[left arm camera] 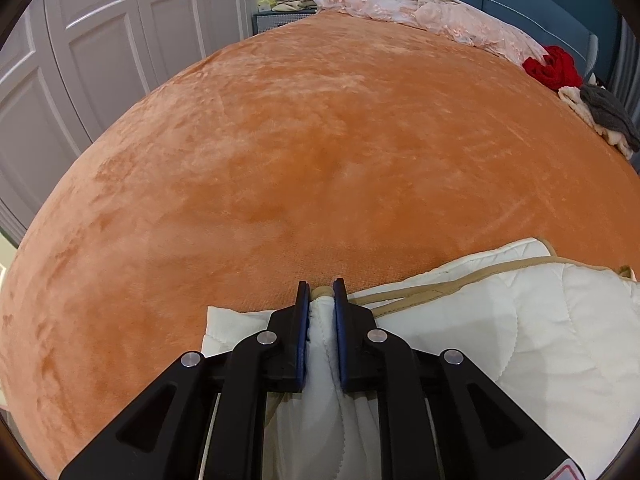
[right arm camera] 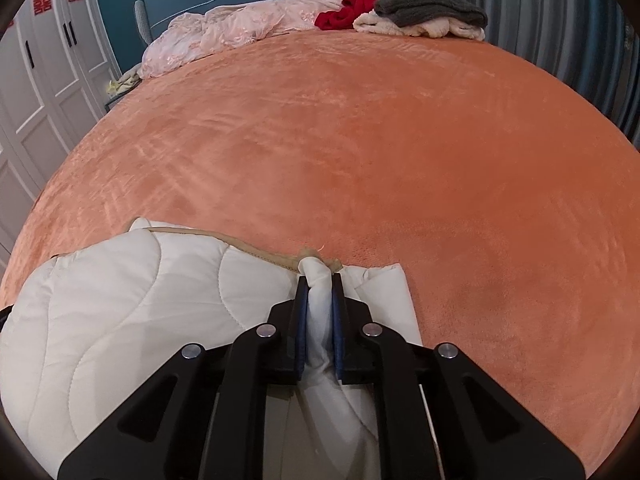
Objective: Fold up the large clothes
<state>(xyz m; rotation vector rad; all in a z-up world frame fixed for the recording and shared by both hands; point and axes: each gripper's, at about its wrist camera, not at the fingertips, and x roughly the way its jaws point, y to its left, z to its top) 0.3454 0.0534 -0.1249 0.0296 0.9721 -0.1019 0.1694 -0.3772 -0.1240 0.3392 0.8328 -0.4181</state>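
Already the quilt [left arm camera: 520, 320] lay doubled at the near edge of the bed [left arm camera: 320, 140] — one fold made, more likely left. Each corner (tan-trimmed) sat bunched between jaws: left gripper [left arm camera: 321, 292] and right gripper [right arm camera: 319, 284] both clamped on fabric. Other clothes [right arm camera: 420, 16] waited far off.

The bed [left arm camera: 320, 152] wears an orange plush cover, velvety and matt, its nap brushed into lighter streaks. The white quilt [left arm camera: 540, 320] is smooth stitched cloth with tan fabric binding. The left gripper [left arm camera: 321, 292] and right gripper [right arm camera: 319, 284] are matt black plastic with shiny metal rivets and blue fingers [right arm camera: 303, 320]. The grey garment [right arm camera: 432, 10] looks coarse and knitted, the wardrobe doors [left arm camera: 100, 40] painted smooth
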